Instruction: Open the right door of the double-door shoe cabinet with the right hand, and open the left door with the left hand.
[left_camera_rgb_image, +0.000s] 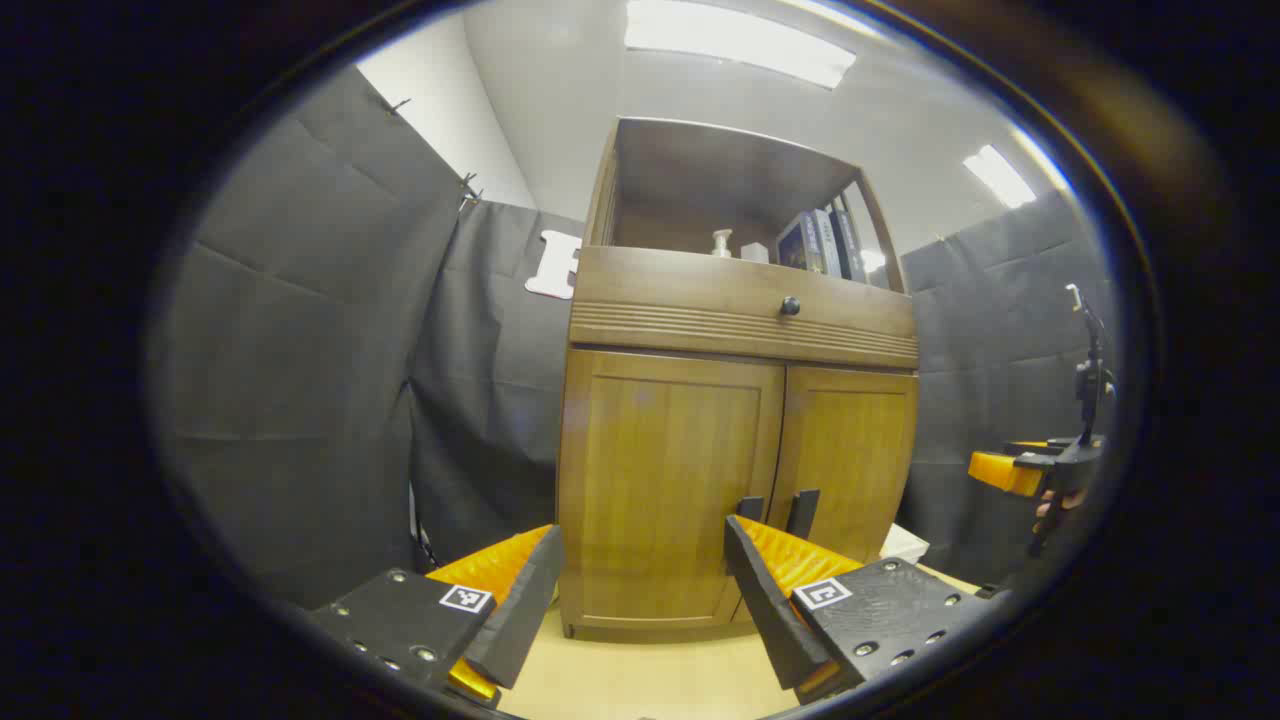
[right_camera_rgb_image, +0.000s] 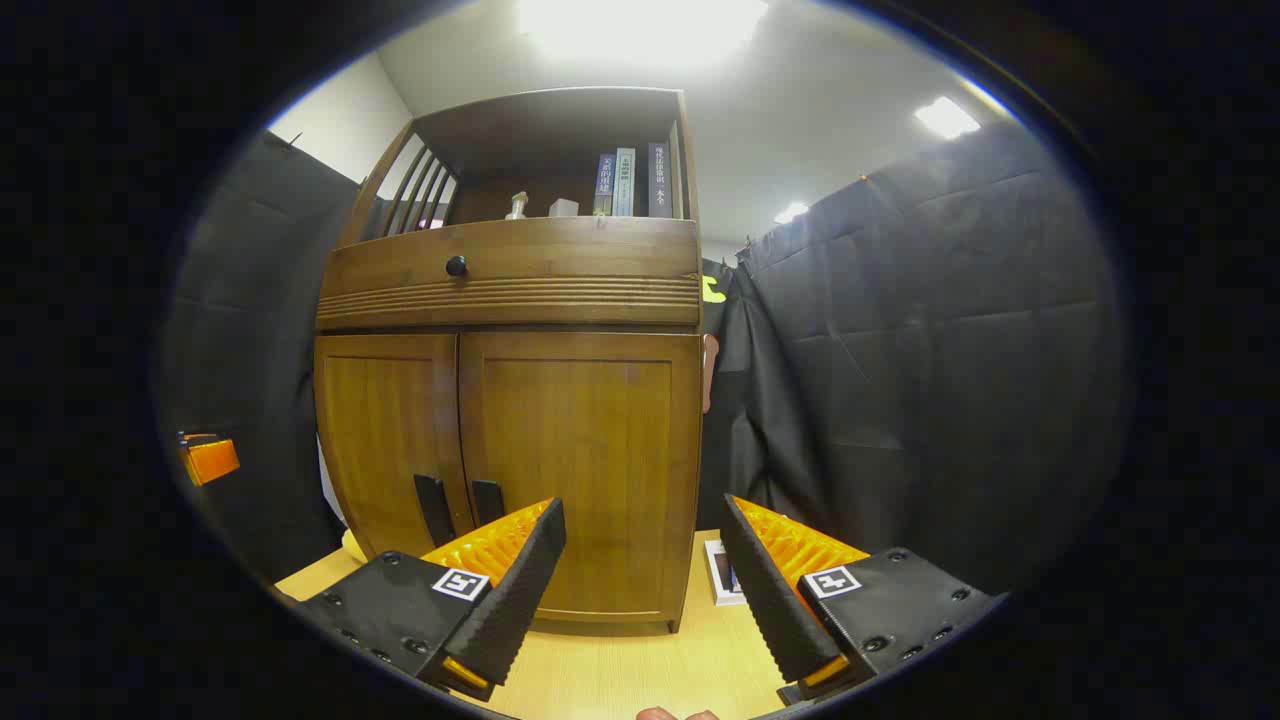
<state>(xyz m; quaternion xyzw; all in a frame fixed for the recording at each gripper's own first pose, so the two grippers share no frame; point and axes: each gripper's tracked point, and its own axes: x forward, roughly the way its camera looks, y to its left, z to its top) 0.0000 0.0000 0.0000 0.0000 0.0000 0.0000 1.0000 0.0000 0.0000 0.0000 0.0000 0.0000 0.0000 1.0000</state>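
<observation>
A brown wooden shoe cabinet (left_camera_rgb_image: 740, 330) (right_camera_rgb_image: 510, 300) stands on a light wooden floor, with both doors closed. In the left gripper view the left door (left_camera_rgb_image: 660, 470) and right door (left_camera_rgb_image: 850, 450) meet at two dark handles (left_camera_rgb_image: 775, 512). My left gripper (left_camera_rgb_image: 640, 565) is open, a short way in front of the left door, touching nothing. In the right gripper view the handles (right_camera_rgb_image: 460, 508) sit low at the door seam, left of my right gripper (right_camera_rgb_image: 640, 545), which is open before the right door (right_camera_rgb_image: 580, 460). The right gripper (left_camera_rgb_image: 1040, 470) also appears far right in the left gripper view.
A drawer with a round dark knob (left_camera_rgb_image: 790, 306) (right_camera_rgb_image: 456, 265) tops the doors. The open shelf above holds books (right_camera_rgb_image: 630, 182) and a small bottle (right_camera_rgb_image: 517, 205). Black cloth walls flank the cabinet. A small card (right_camera_rgb_image: 722, 572) lies on the floor at the cabinet's right.
</observation>
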